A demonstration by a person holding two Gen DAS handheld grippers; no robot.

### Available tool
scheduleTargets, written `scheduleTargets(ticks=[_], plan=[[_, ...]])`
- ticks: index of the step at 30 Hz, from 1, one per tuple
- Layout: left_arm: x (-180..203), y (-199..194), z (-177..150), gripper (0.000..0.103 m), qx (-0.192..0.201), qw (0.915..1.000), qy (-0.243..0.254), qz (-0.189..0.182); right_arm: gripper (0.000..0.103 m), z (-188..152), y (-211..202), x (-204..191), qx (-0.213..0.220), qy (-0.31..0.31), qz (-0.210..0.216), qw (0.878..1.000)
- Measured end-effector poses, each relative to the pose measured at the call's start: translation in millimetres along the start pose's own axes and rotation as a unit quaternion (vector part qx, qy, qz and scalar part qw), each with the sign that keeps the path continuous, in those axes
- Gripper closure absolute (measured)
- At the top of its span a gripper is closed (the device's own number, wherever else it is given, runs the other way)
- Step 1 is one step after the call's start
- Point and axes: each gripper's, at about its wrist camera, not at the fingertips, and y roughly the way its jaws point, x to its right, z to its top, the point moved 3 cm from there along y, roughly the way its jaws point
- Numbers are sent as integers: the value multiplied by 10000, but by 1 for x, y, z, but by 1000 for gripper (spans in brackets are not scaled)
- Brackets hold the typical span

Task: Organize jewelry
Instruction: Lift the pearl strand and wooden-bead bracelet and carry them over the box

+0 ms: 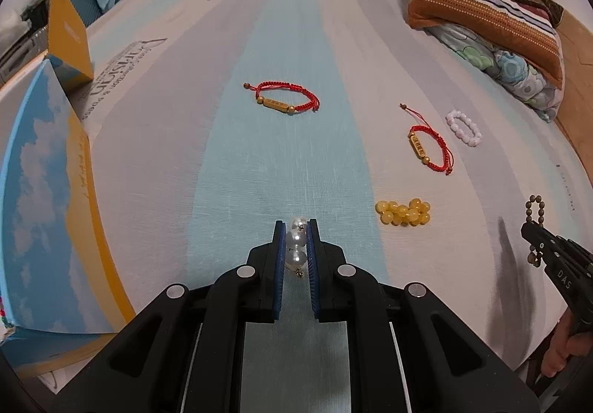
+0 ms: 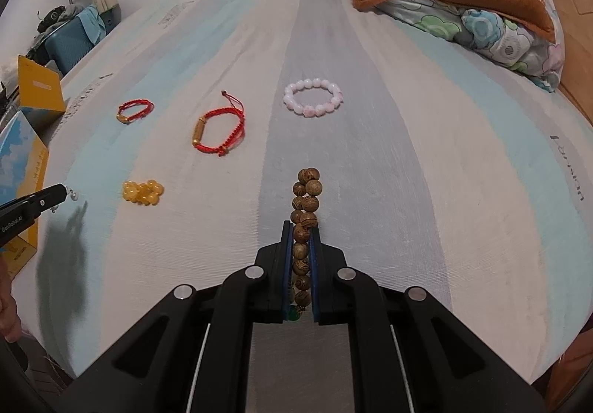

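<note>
Left gripper (image 1: 296, 227): clamped on pearls (image 1: 297, 242), above the mattress (image 1: 281, 161).
Right gripper (image 2: 301, 227): pinched wooden beads (image 2: 305, 198); the loop stuck out forward.
Risk: the round beads could roll free of the pads.
Writing: "DAS" on the right gripper; mattress print illegible.
Box (image 1: 40, 172): left edge, lettering unreadable.

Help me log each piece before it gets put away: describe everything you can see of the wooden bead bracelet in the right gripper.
The wooden bead bracelet is a string of round brown beads with darker grain, looking like wood. It is pinched flat into a double strand between the blue pads of the right gripper, whose jaws are shut on it. Its loop end sticks out past the fingertips; a small green piece shows at the rear end. From the left wrist view it hangs clear above the striped mattress.
</note>
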Motion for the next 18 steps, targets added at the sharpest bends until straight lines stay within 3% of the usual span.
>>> scheduleTargets(ticks=[18], plan=[[-4,-48,12,93,288,9996,58,49,96,24,-47,-27,391,-125,92,9991]])
